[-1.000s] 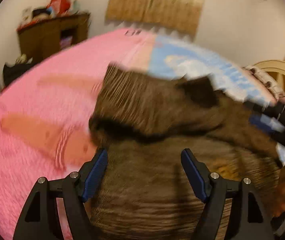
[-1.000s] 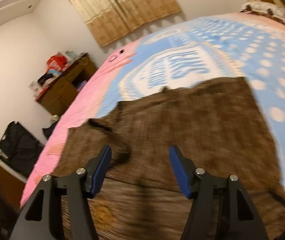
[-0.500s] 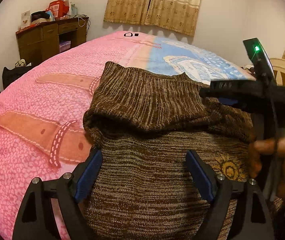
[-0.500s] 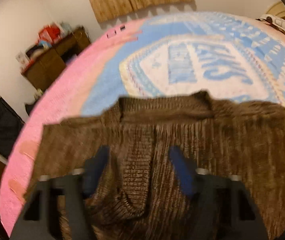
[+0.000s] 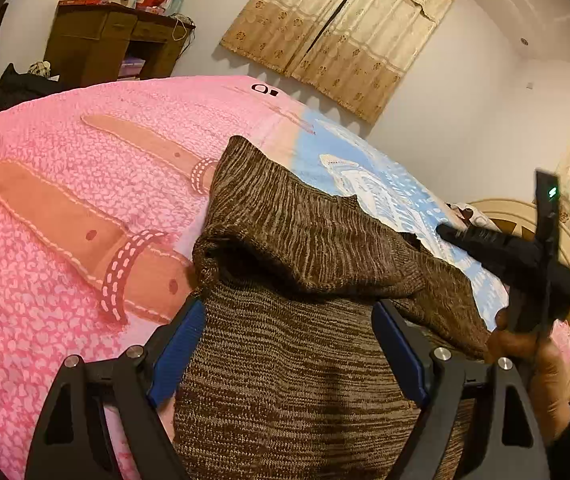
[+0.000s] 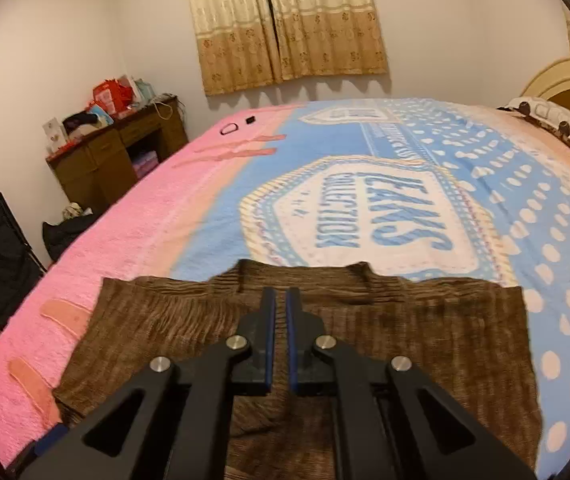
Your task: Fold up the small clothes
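"JEANS COLLECTION" in blue letters on the bedspread [image 6: 385,216]

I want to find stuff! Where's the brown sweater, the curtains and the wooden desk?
brown sweater [image 6: 425,320]: right wrist view, flat knit right of the tool.
curtains [image 6: 285,24]: right wrist view, middle of the fabric.
wooden desk [image 5: 101,44]: left wrist view, drawer front.

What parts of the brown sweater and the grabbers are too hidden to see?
- Brown knitted sweater: near hem, right wrist view, hidden behind the right gripper.
- Right gripper: whether its nearly closed jaws pinch fabric, unclear.
- Left gripper: sweater beneath, left wrist view, cut by bottom edge.
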Motion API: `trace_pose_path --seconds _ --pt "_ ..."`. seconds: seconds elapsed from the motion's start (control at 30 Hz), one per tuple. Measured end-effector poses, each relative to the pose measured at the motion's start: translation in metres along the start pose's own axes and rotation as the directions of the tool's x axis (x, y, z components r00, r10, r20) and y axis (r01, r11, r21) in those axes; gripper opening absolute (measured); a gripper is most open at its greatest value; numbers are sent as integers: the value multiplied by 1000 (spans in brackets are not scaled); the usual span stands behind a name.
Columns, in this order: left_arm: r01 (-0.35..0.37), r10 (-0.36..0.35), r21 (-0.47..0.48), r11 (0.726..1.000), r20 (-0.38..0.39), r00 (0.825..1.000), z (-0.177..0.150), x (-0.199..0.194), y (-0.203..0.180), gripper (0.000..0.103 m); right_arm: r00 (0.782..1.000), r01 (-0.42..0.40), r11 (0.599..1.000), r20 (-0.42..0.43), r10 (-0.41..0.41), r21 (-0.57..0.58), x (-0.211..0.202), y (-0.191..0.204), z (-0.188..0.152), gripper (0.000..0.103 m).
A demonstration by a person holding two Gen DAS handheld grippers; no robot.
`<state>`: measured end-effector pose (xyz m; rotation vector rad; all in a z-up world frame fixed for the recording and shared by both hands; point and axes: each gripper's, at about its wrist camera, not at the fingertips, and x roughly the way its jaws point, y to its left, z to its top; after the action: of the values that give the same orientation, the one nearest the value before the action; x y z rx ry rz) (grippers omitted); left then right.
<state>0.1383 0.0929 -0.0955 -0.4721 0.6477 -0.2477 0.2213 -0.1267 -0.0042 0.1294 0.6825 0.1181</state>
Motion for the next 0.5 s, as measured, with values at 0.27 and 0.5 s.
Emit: trace_pose_path --seconds 0.27,0.5 --pt "-6 6 7 1000 -1 1000 -1 -4 2 86 982 -118 978 -123 140 171 19 -23 -24 48" --pt "-15 15 15 1000 -1 1000 -2 -2 -7 86 966 -135 988 -210 149 78 36 4 -34 33"
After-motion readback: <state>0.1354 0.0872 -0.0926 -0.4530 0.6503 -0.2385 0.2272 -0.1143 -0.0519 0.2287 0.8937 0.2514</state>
